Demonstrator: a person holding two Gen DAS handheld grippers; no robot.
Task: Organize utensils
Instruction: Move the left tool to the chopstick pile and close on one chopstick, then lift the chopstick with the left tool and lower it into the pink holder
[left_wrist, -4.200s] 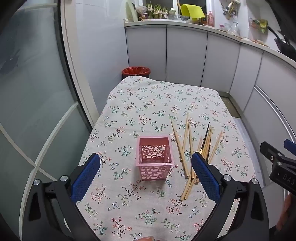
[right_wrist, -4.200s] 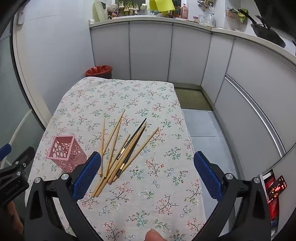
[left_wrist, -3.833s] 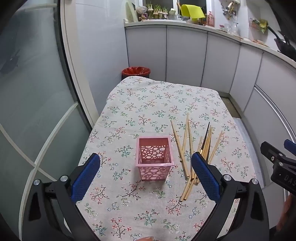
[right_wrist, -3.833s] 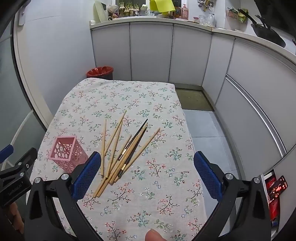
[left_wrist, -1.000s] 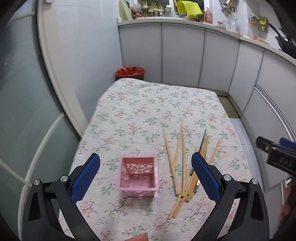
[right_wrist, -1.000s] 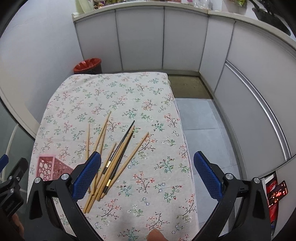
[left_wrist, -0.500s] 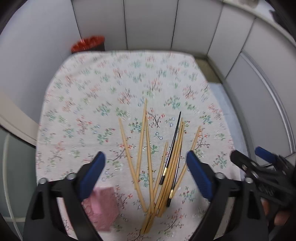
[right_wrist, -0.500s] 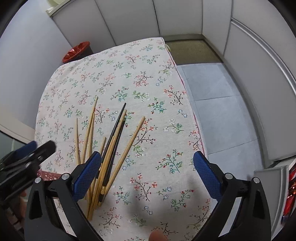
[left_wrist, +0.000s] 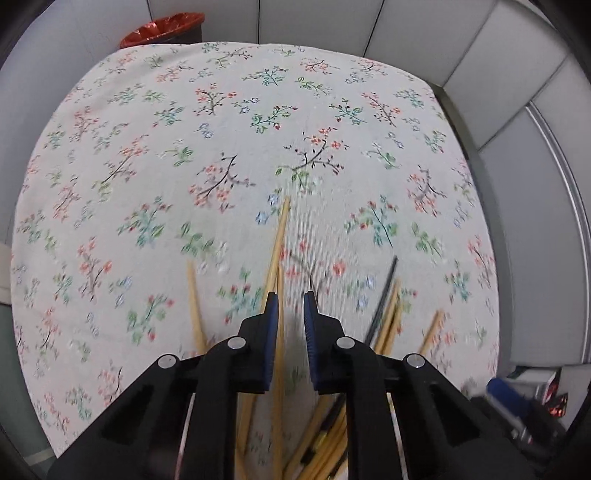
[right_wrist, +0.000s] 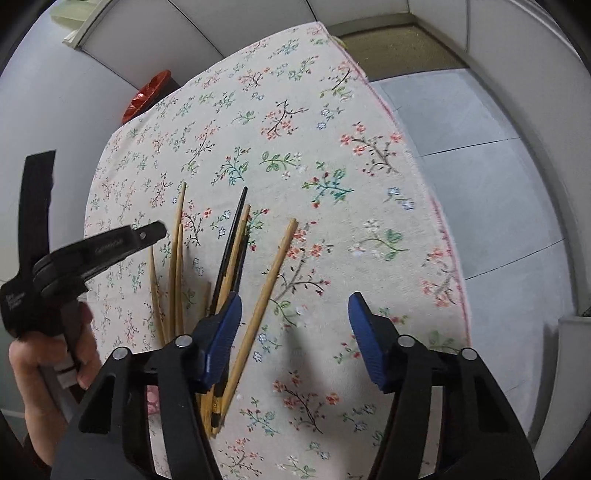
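My left gripper (left_wrist: 287, 301) hangs over the wooden chopsticks (left_wrist: 277, 243), jaws narrowed around one, contact unclear. My right gripper (right_wrist: 293, 314) gapes open near the tablecloth's (right_wrist: 332, 110) right edge.

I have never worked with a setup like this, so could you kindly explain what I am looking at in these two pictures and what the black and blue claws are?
There is no robot here. A person holds a hand-squeezed gripper in each hand, and each gripper carries a wide-angle camera looking along its fingers, hence the curved edges.

In the left wrist view, the left gripper has its blue pads narrowed around a bamboo chopstick on the floral tablecloth. They are not yet closed on it, so nothing is held.

In the right wrist view, the right gripper hangs wide open over the loose chopsticks, which include one black chopstick. The person's hand squeezing the left gripper shows at that picture's left edge. A red bin stands beyond the table.
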